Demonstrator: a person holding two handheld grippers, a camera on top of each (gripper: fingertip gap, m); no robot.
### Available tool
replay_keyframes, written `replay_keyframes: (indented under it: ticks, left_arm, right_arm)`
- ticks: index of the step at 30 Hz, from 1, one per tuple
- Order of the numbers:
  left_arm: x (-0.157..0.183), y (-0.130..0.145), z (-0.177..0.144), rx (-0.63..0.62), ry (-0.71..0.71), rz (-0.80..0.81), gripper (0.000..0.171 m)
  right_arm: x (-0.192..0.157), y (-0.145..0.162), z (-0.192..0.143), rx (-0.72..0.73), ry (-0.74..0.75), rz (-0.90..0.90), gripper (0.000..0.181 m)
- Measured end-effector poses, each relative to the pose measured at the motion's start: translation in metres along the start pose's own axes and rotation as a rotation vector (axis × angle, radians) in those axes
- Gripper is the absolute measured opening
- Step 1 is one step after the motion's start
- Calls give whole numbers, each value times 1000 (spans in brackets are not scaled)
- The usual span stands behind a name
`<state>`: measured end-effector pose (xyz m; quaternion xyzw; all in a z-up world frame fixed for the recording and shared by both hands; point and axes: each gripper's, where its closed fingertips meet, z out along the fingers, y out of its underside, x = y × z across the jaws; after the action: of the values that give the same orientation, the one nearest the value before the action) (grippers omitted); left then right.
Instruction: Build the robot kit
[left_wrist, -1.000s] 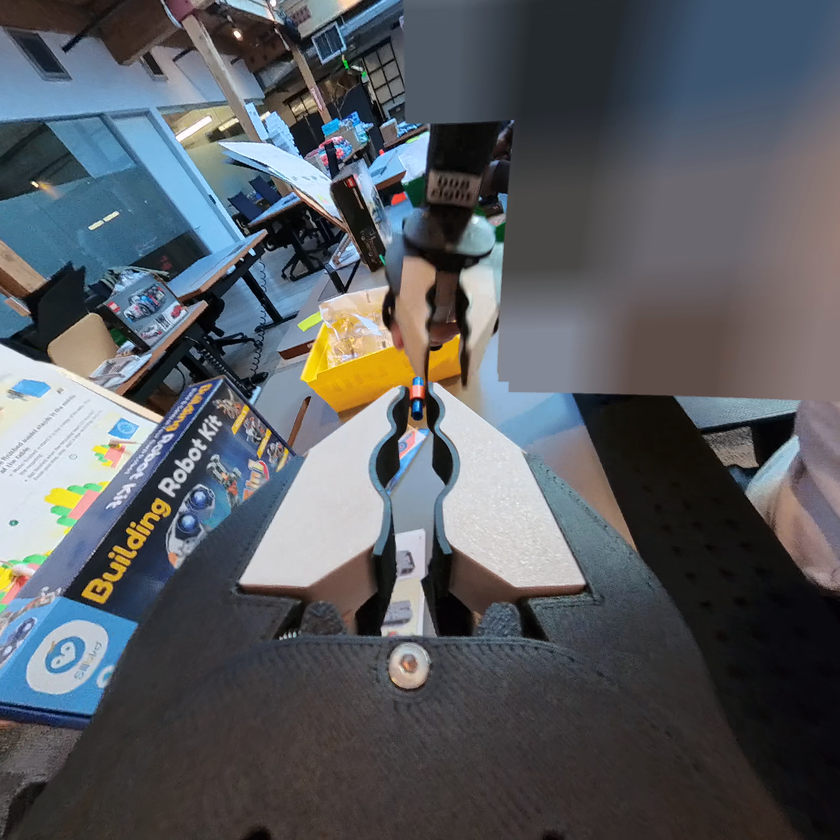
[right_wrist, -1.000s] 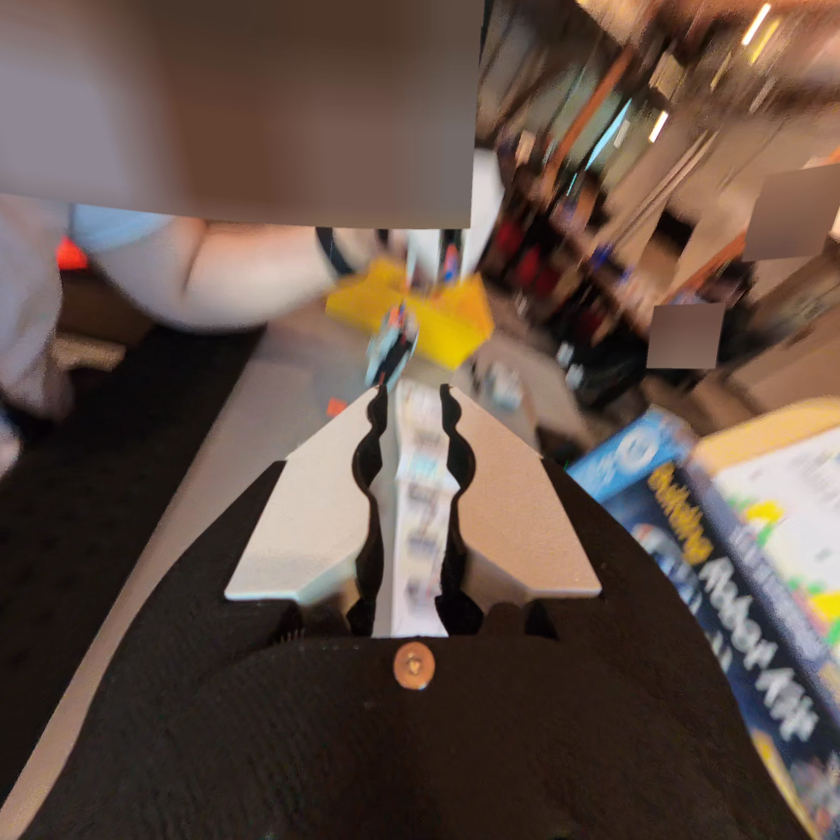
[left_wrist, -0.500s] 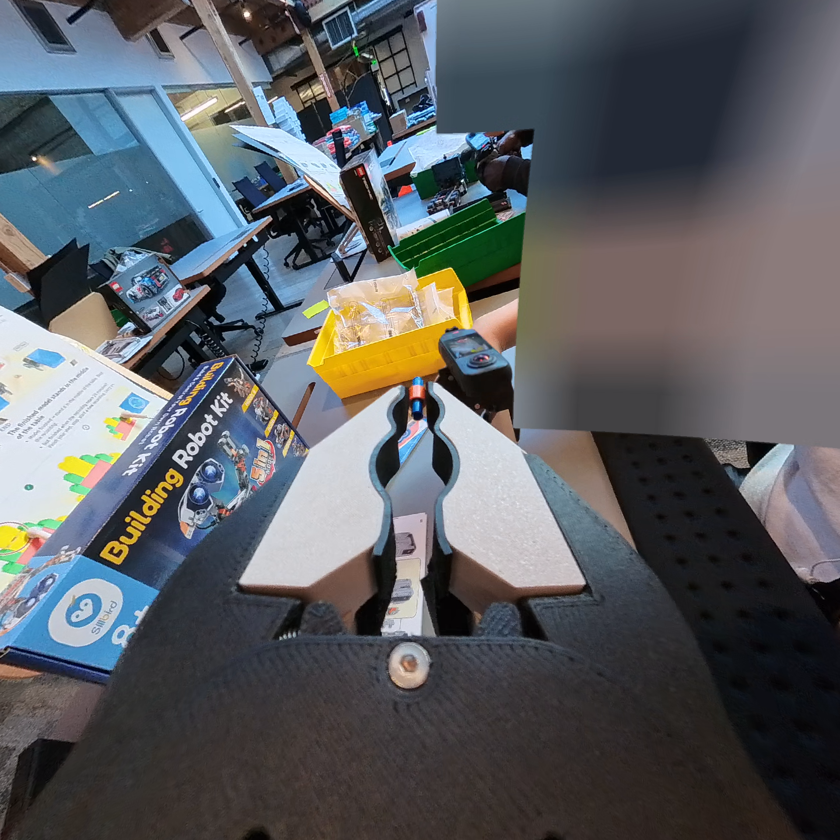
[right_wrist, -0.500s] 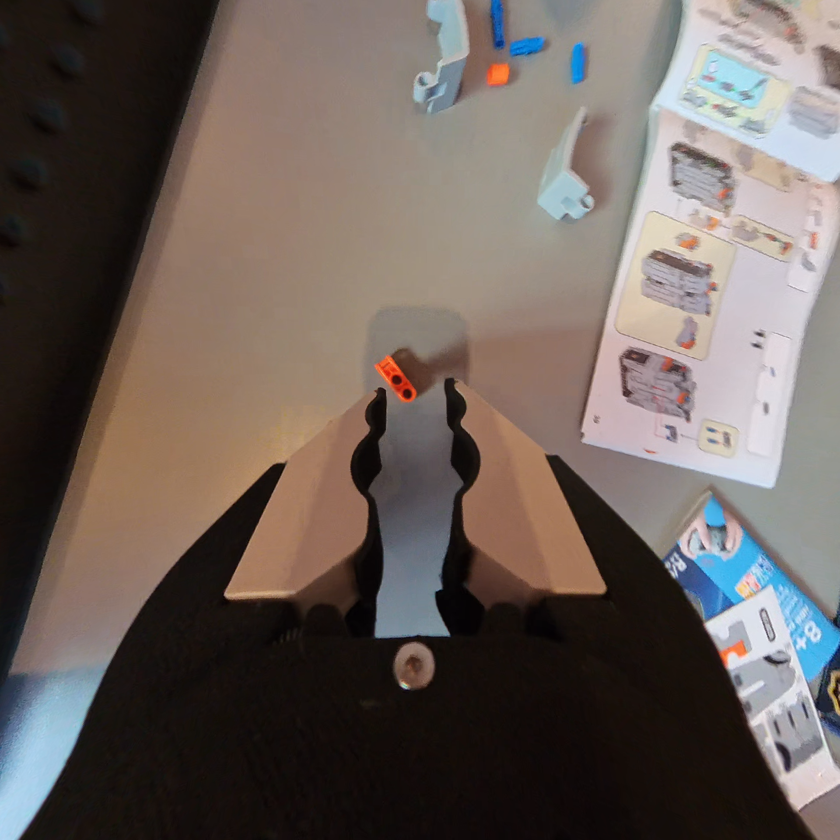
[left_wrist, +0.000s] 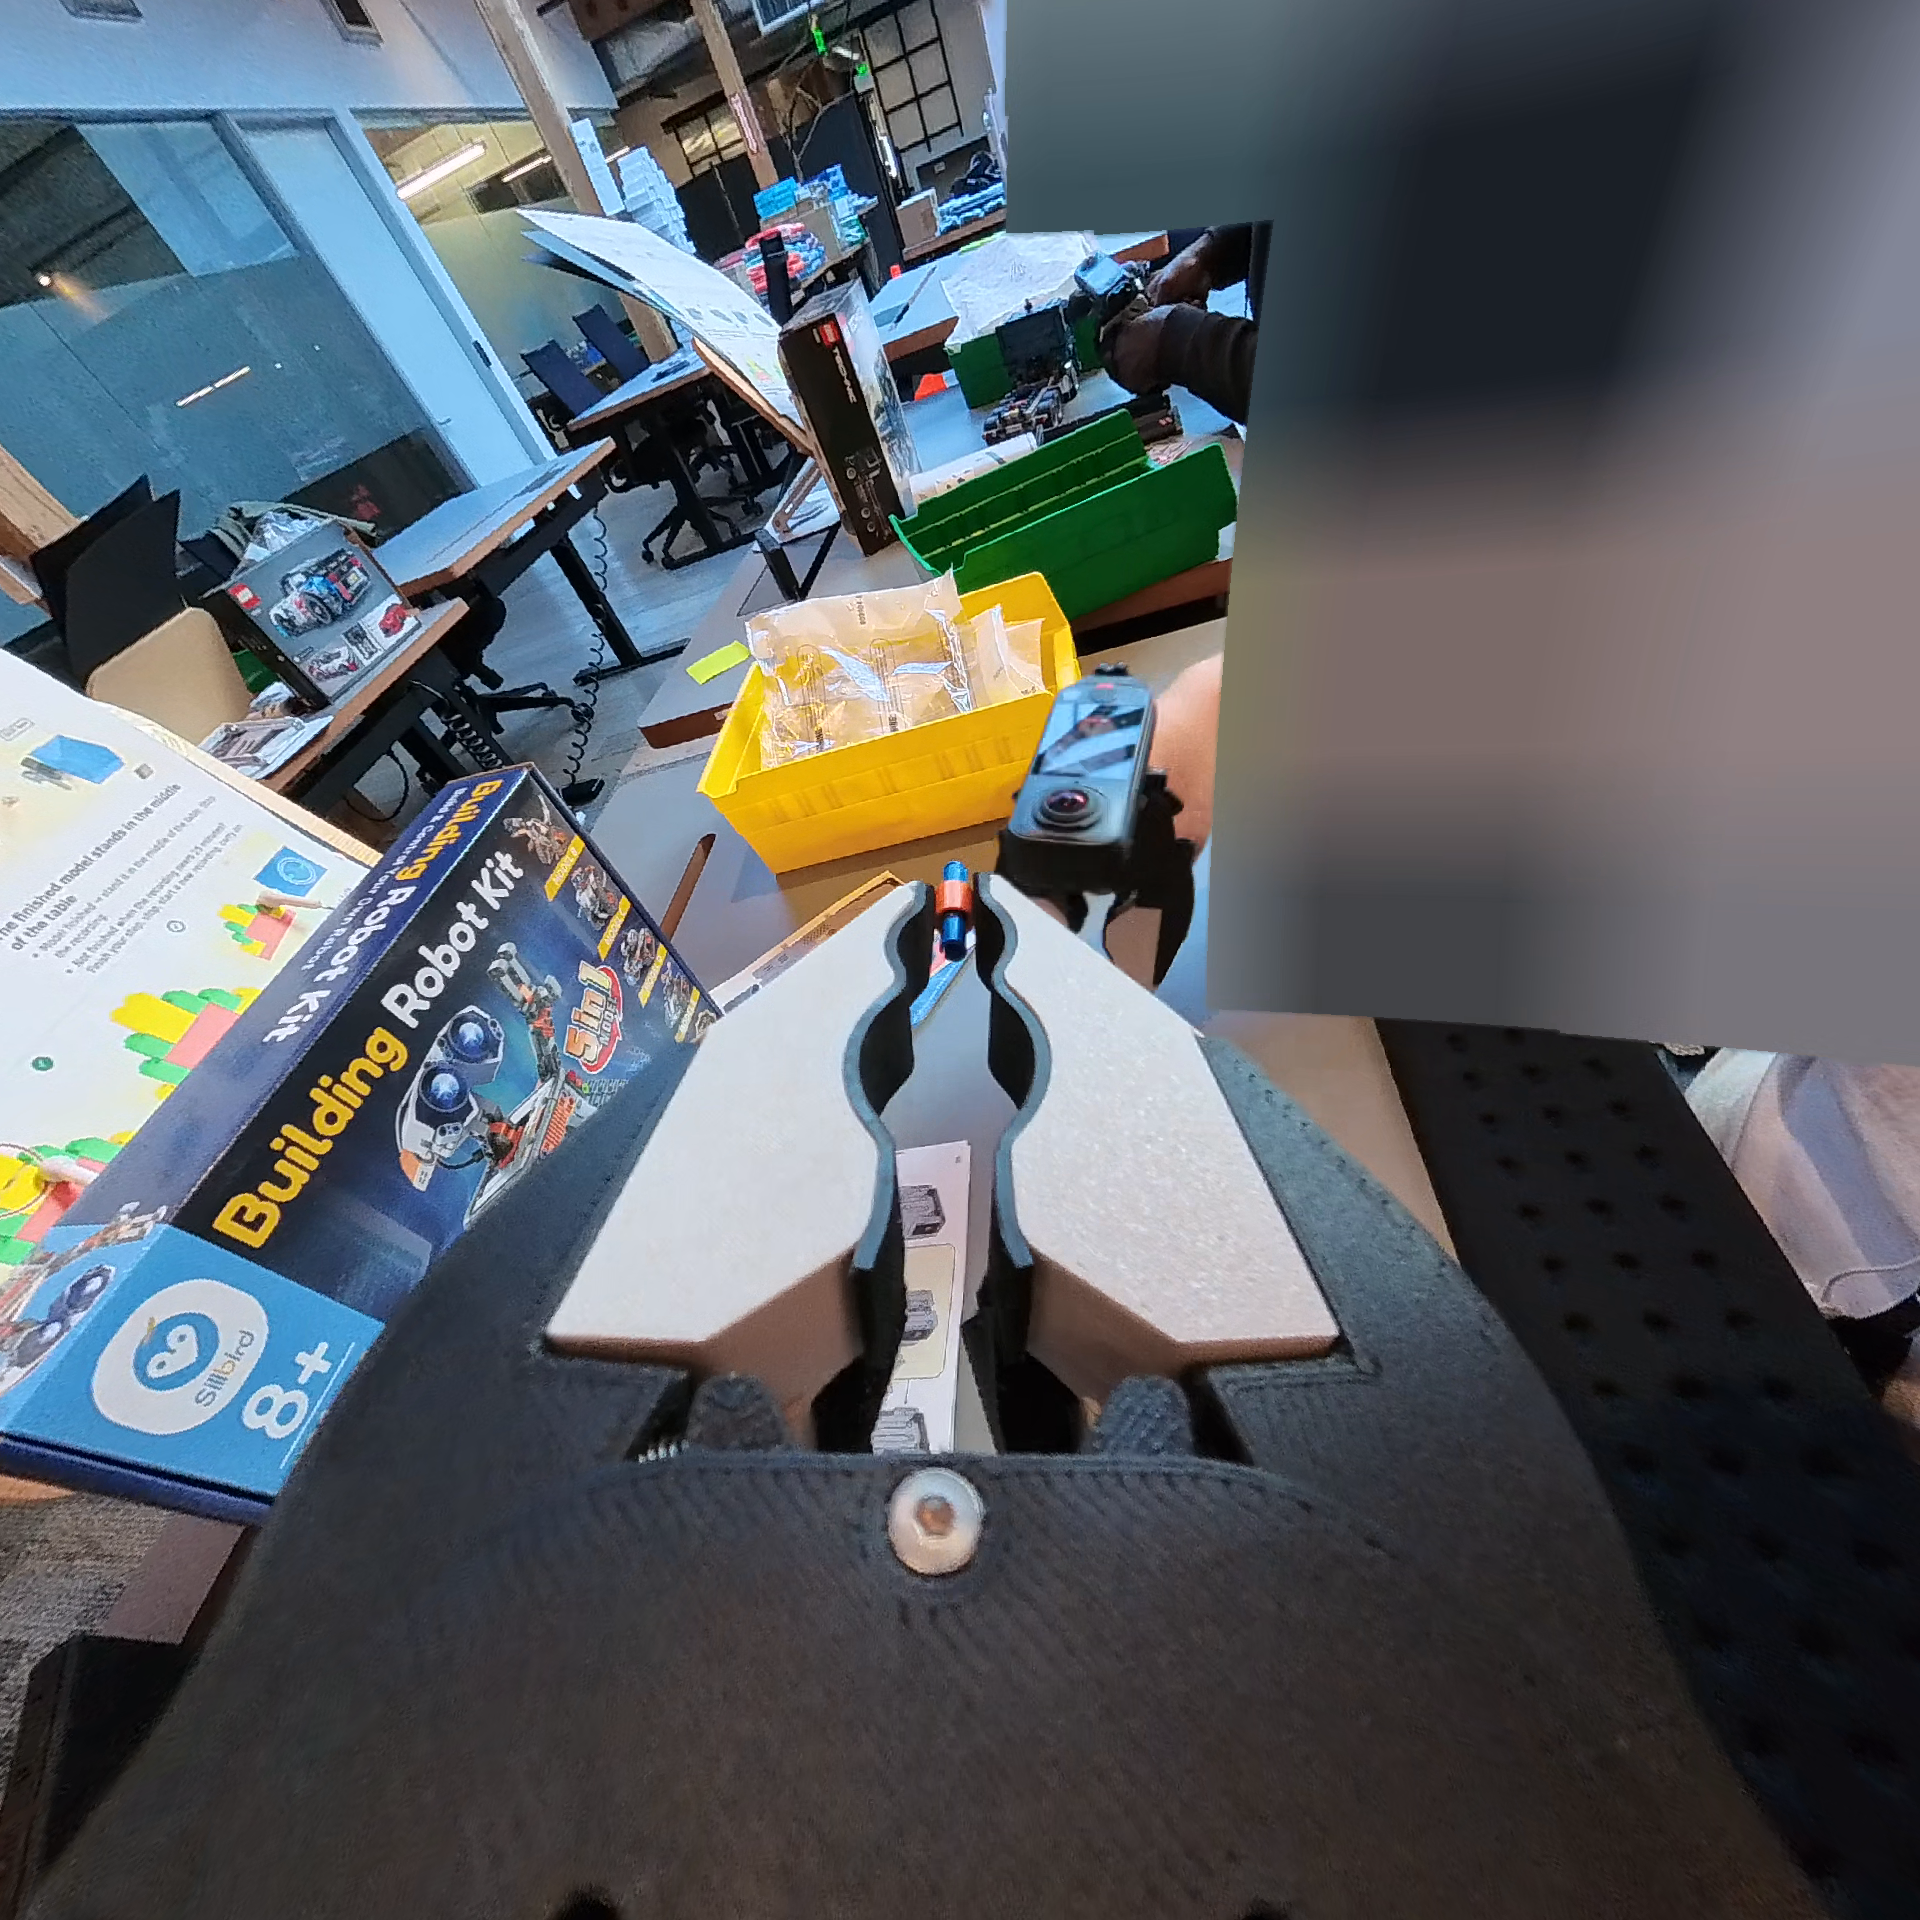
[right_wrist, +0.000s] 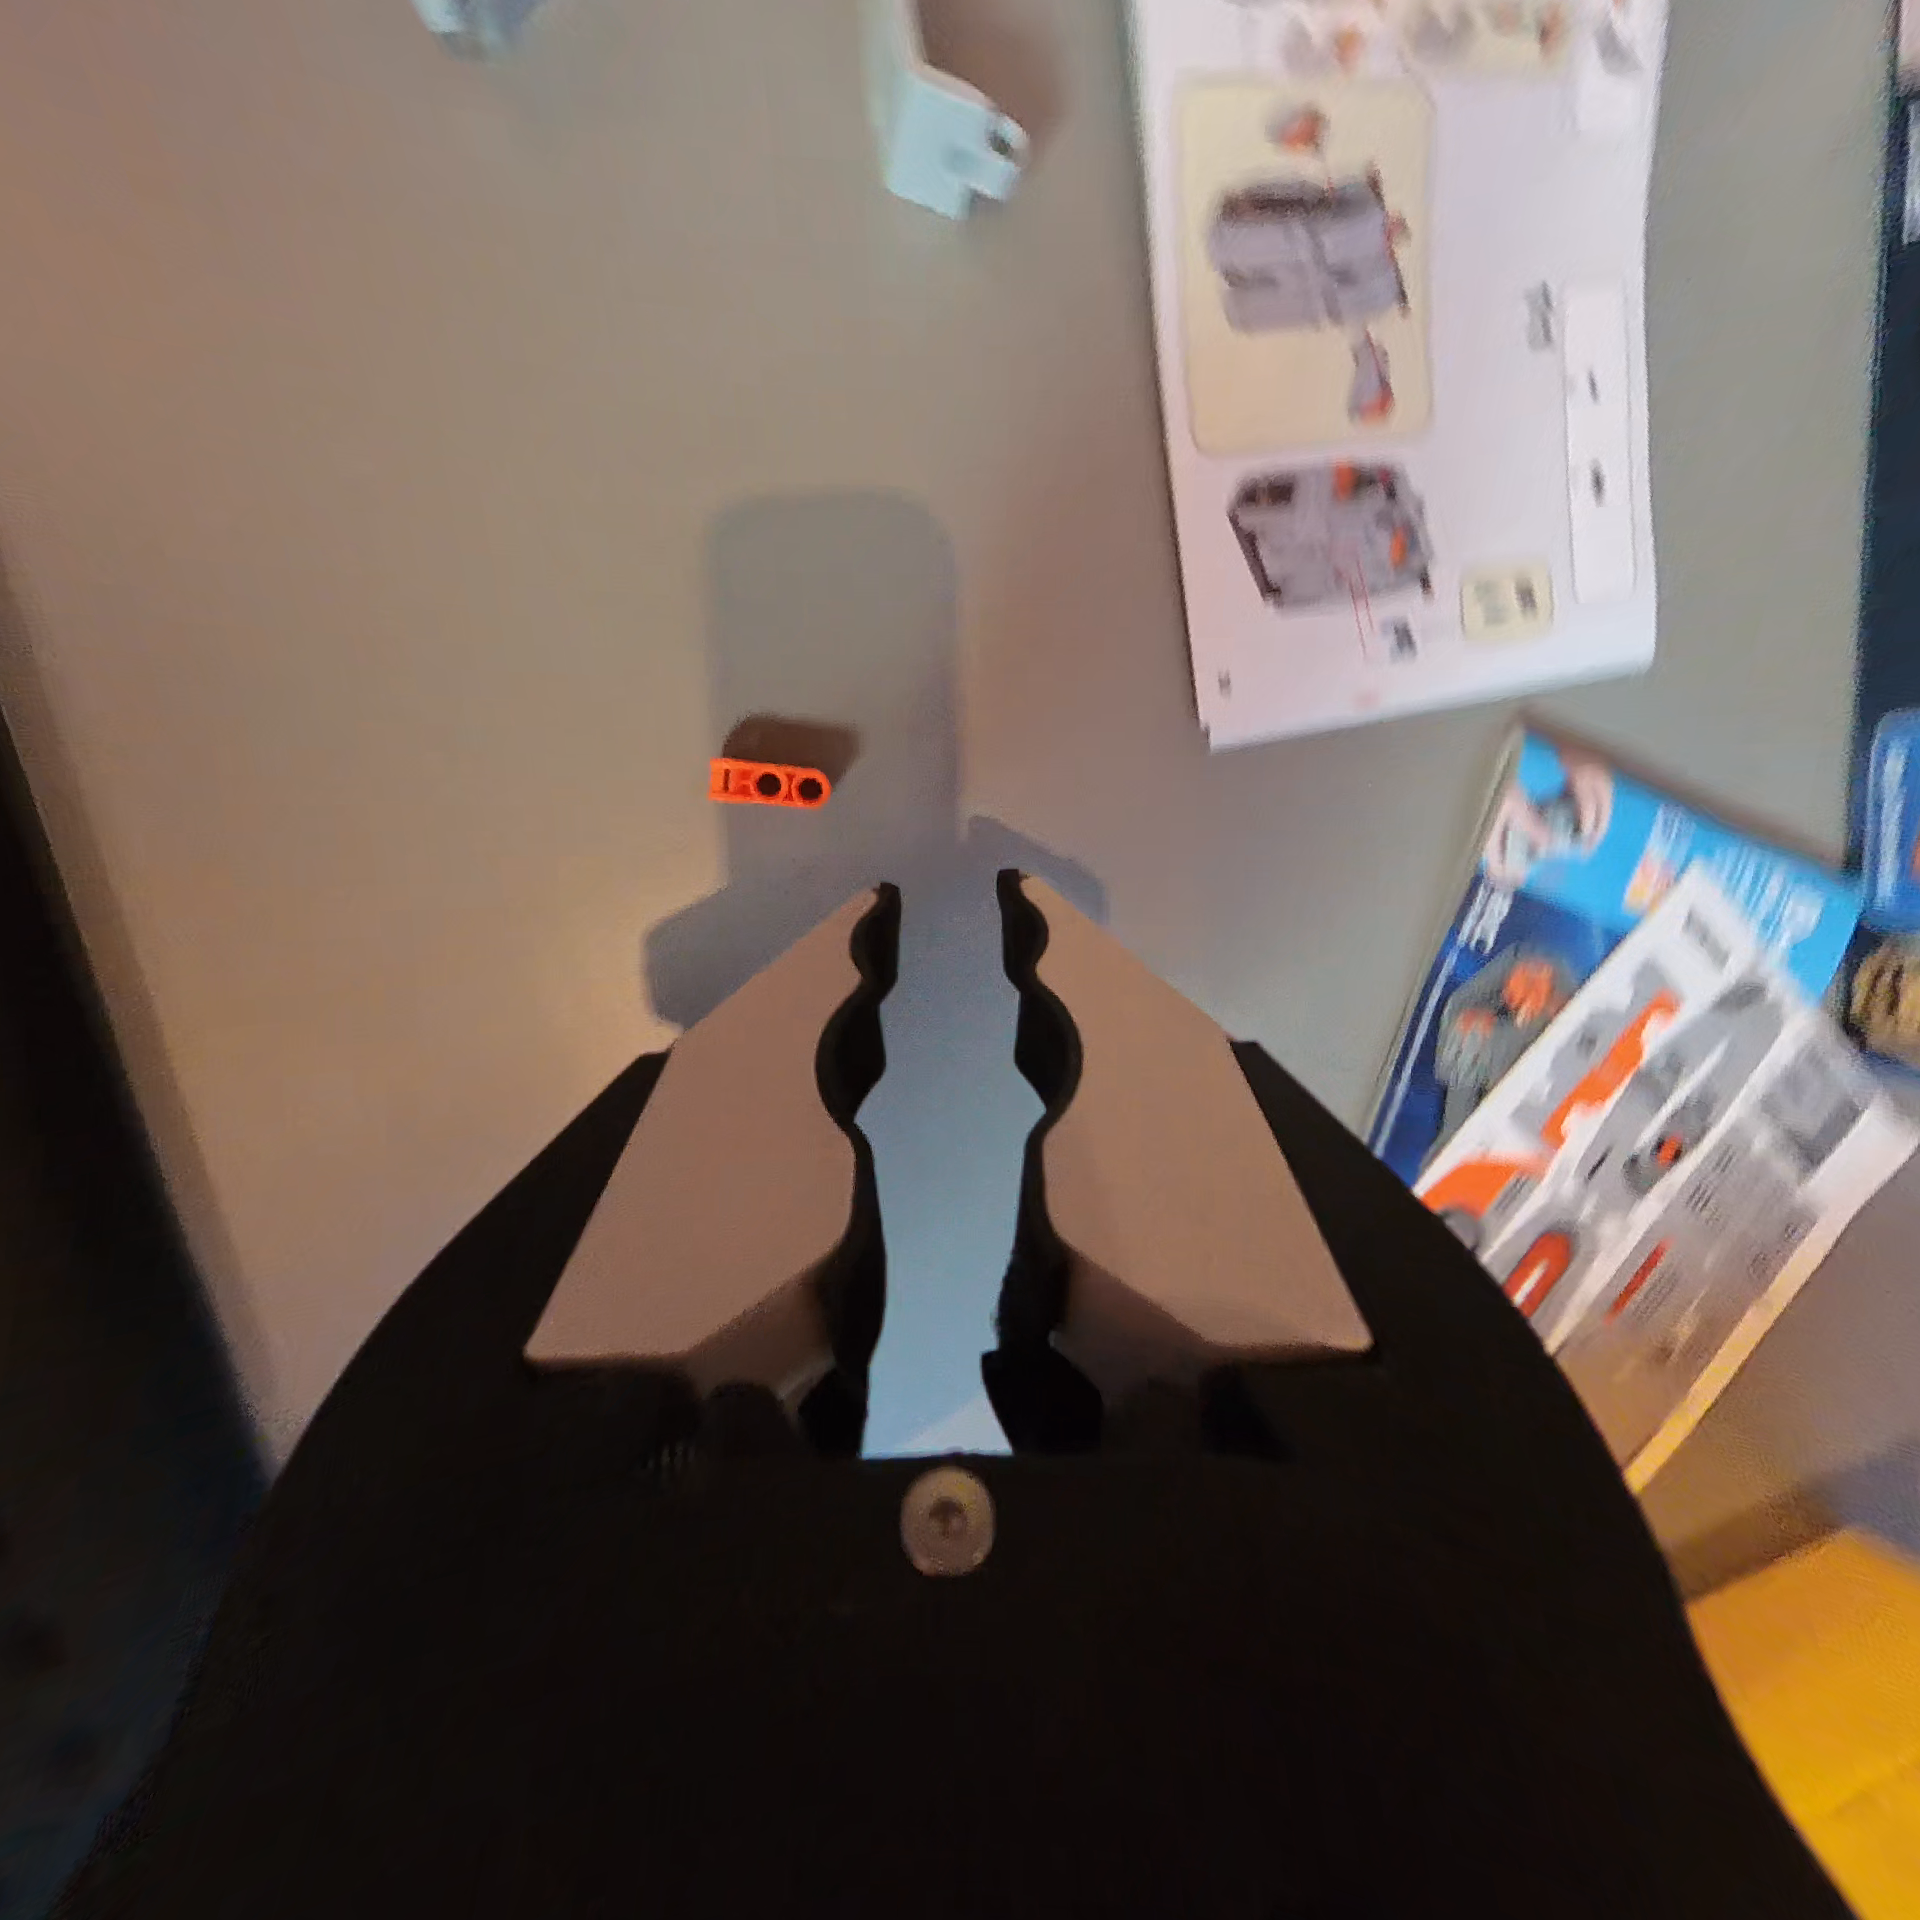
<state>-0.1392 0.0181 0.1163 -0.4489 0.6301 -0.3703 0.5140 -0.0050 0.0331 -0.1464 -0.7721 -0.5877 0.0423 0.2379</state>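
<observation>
A small blue pin with an orange collar (left_wrist: 952, 910) is pinched at the tips of the left hand-held gripper (left_wrist: 950, 902), which is held raised and level above the tabletop (left_wrist: 665, 842). The right hand-held gripper (right_wrist: 943, 891), jaws narrowly parted and empty, is pointed steeply down at the tabletop, nearest an orange two-hole connector (right_wrist: 769, 785) lying just beyond its left fingertip, with an instruction sheet (right_wrist: 1403, 364) off to the right.

Left wrist view level across table (left_wrist: 1340, 1101) — right wrist view steeply down, close; booklet (right_wrist: 1392, 353) shared.
</observation>
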Motion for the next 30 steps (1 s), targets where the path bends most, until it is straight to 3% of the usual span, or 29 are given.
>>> replay_keyframes:
  ticks: [2, 4, 6, 11, 16, 19, 26, 30]
  left_arm:
    - [-1, -1, -1, 3, -4, -4, 5]
    - [-2, -1, -2, 2, -12, -9, 5]
    - [-3, -1, -3, -1, -16, -11, 6]
    - [-1, -2, -3, -4, -12, -12, 6]
    - [3, -2, -1, -14, -4, -1, 6]
    - [7, -7, -4, 4, 8, 7, 5]
    - [9, -15, -14, 42, 12, 15, 5]
    - [11, -20, -21, 68, 14, 20, 6]
  right_arm:
    - [-5, 1, -5, 23, 5, 287, 19]
    - [-23, -17, -7, 155, -88, 590, 25]
    - [-28, -22, -7, 224, -33, 749, 29]
    - [-26, -19, 0, 228, 243, 803, 39]
    - [-28, -9, 16, 139, 328, 802, 35]
    - [-36, -11, 16, 151, 263, 776, 7]
    - [-34, -1, 12, 260, 124, 803, 7]
    - [-39, -16, 5, 427, -126, 984, 6]
